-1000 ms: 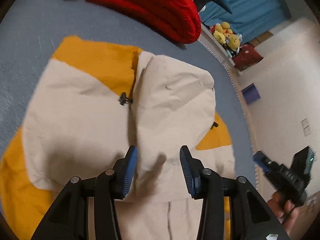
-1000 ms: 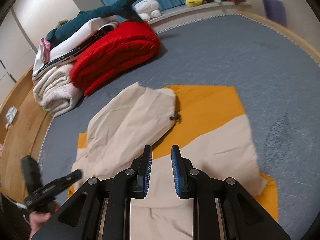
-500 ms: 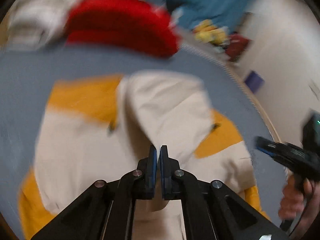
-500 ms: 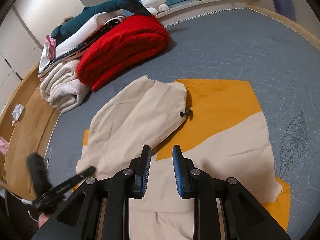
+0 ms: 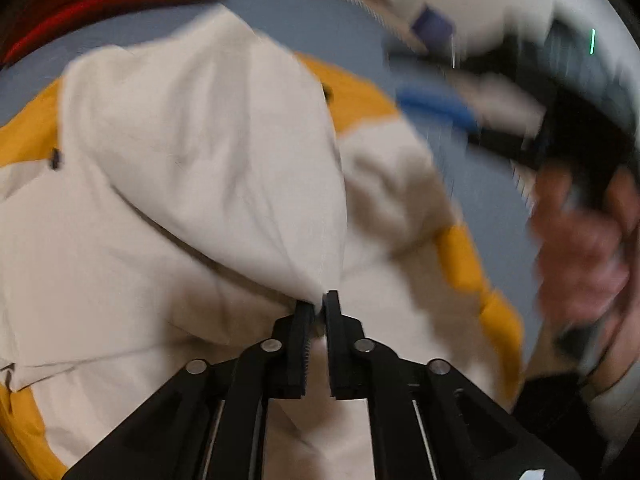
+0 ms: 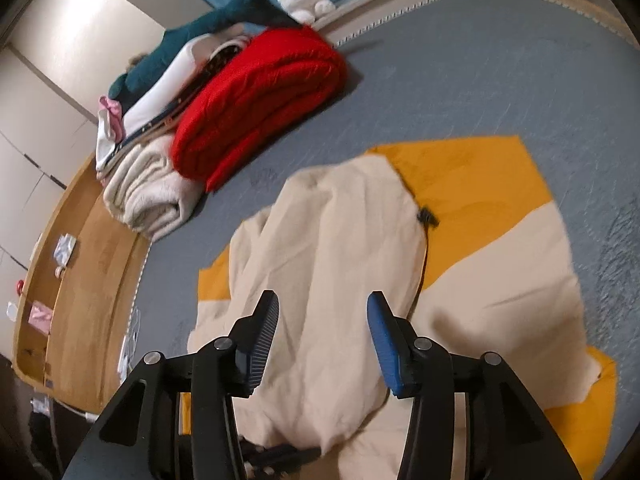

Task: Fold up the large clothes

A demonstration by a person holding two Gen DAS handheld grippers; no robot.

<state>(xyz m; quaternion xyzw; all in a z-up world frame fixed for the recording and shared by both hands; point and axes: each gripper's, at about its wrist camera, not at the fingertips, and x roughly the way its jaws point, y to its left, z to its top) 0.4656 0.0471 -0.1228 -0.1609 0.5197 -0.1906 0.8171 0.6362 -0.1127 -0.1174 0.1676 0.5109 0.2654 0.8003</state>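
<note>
A cream and orange jacket (image 6: 492, 276) lies spread on the grey bed cover (image 6: 500, 80). Its cream hood (image 5: 208, 152) is folded over the body. My left gripper (image 5: 318, 306) is shut on the lower edge of the hood, which bunches at its tips and lifts off the jacket. The left wrist view is blurred. My right gripper (image 6: 324, 314) is open above the raised cream hood (image 6: 332, 256), not touching it. The right gripper (image 5: 500, 120) also shows in the left wrist view at the upper right, held by a hand (image 5: 580, 248).
A folded red blanket (image 6: 260, 100) lies at the back of the bed, next to a rolled cream blanket (image 6: 148, 196) and a teal shark plush (image 6: 216, 24). A wooden bed frame ledge (image 6: 76, 276) with small items runs along the left.
My left gripper closed on the hood edge and pulled it up and toward me. My right gripper opened wide and moved over the hood.
</note>
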